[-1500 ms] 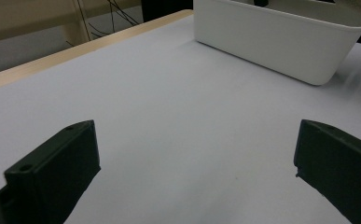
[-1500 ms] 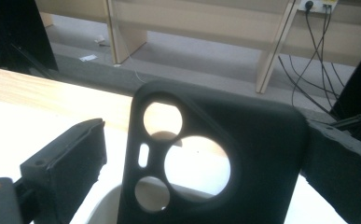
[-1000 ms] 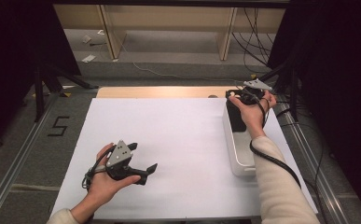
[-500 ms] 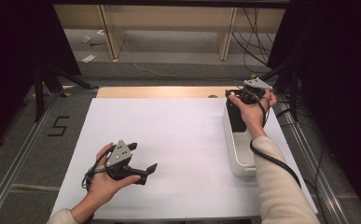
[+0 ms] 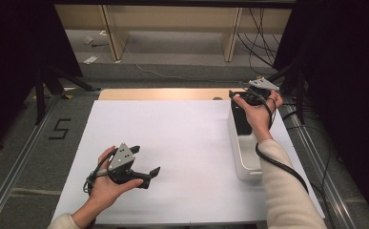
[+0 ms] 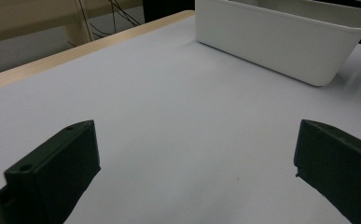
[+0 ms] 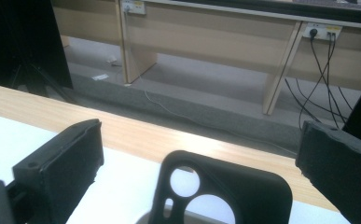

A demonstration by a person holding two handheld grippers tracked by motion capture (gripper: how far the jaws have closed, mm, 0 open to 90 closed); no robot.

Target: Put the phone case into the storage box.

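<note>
Black phone case standing in the white bin, our right claw spread open over it

We hold the right gripper (image 5: 241,97) above the far end of the white bin (image 5: 243,155), jaws wide apart with nothing between them; the black phone case (image 7: 222,193) stands upright in that bin, just below and between the jaws in the right gripper view, its camera cut-outs facing us. Our left gripper (image 5: 146,172) rests well apart from the bin on the white table sheet (image 5: 182,143), its jaws open and empty too
</note>
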